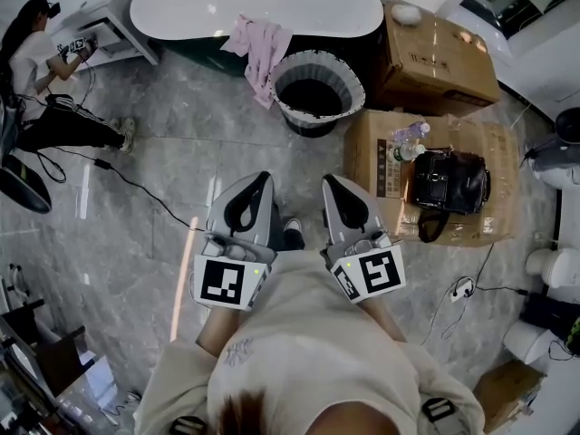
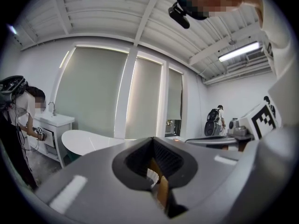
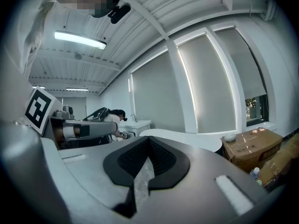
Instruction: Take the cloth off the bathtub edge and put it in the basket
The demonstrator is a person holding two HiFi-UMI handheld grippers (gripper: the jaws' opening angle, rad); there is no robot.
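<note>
A pink cloth (image 1: pixel 258 48) hangs over the near edge of the white bathtub (image 1: pixel 254 3), its lower end drooping toward the floor. Just to its right on the floor stands a round striped basket (image 1: pixel 317 89) with a dark inside. Both grippers are held close to my body, well short of the tub and pointing toward it. The left gripper (image 1: pixel 261 181) is shut and holds nothing; the right gripper (image 1: pixel 333 185) is also shut and holds nothing. The left gripper view looks over its shut jaws at the bathtub (image 2: pixel 88 141). In the right gripper view the bathtub (image 3: pixel 187 136) is visible too. Neither gripper view shows the cloth.
Cardboard boxes (image 1: pixel 435 57) stand right of the basket, the nearer one carrying a black bag (image 1: pixel 450 181) and a bottle (image 1: pixel 406 150). A person (image 1: pixel 41 71) works at a vanity at far left. Cables (image 1: pixel 136 188) run across the grey marble floor. White fixtures (image 1: pixel 553 265) line the right edge.
</note>
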